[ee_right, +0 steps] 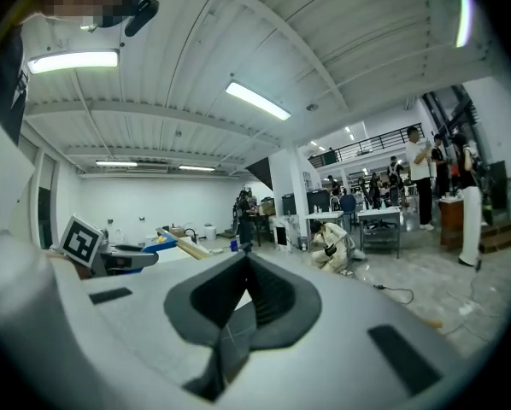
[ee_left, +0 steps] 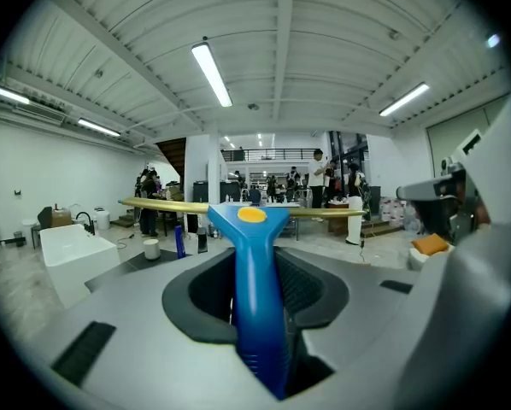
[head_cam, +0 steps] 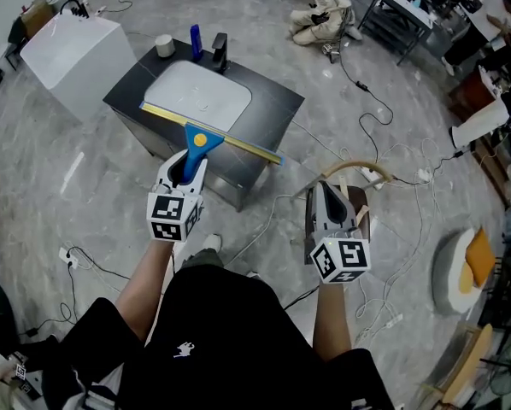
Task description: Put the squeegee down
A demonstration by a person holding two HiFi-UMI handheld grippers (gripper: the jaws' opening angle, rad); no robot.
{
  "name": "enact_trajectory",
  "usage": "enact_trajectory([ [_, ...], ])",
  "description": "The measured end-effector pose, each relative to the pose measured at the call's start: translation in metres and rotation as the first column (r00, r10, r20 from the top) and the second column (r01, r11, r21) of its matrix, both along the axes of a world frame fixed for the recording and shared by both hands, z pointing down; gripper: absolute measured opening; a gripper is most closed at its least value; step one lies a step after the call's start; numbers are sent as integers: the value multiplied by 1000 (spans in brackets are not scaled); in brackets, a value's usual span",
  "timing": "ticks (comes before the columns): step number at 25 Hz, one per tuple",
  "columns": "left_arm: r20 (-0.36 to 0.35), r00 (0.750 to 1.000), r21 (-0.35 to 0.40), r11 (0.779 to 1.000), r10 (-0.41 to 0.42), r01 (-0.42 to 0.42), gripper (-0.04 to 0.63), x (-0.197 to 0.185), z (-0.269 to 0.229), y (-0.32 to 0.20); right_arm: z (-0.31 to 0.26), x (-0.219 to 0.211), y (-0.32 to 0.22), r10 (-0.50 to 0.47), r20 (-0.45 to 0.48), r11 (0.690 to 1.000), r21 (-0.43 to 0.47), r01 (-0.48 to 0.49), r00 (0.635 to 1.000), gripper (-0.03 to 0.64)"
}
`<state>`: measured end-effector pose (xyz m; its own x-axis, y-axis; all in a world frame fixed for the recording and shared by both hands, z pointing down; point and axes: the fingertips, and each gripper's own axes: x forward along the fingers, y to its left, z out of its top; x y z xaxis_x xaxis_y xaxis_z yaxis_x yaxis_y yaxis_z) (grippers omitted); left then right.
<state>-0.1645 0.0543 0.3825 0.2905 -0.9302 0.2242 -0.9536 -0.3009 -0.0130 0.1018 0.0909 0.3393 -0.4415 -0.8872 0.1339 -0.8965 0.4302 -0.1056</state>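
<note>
The left tool is clamped on the blue handle of the squeegee: in the left gripper view both dark pads press against the sides of the handle, which runs straight out along the jaws to a blue head with a round yellow spot. The long yellow blade lies crosswise at the end of that head. From the head view the blade hangs over the near edge of the dark worktop, running roughly along that edge, with its right end close to the near right corner. The left gripper view shows the worktop's surface lower than the blade, so the squeegee is held in the air and does not rest on anything. A white sink basin is set into the middle of the worktop. Along the far edge stand a white cup near the far left corner, then a blue bottle, and just beside it a black tap. The right tool hangs over the floor off the worktop's right side, well apart from the squeegee; its jaws are closed tip to tip with nothing between them, as the right gripper view shows. A white block stands on the floor left of the worktop, cables trail across the floor to the right, and a person sits on the floor beyond the worktop's far side.
</note>
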Motion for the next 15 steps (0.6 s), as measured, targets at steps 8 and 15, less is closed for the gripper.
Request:
enact_trajectory([
  [8,-18,996,10,996,92,-92,126,-20,-2,-54,-6,-28,-32,82,-36,997,3,-82,996,2],
  [15,-38,987,8,987,158,-158,127,-43,1,-87,-11,-58,-51,142,-61,990,8,-142,988,2],
])
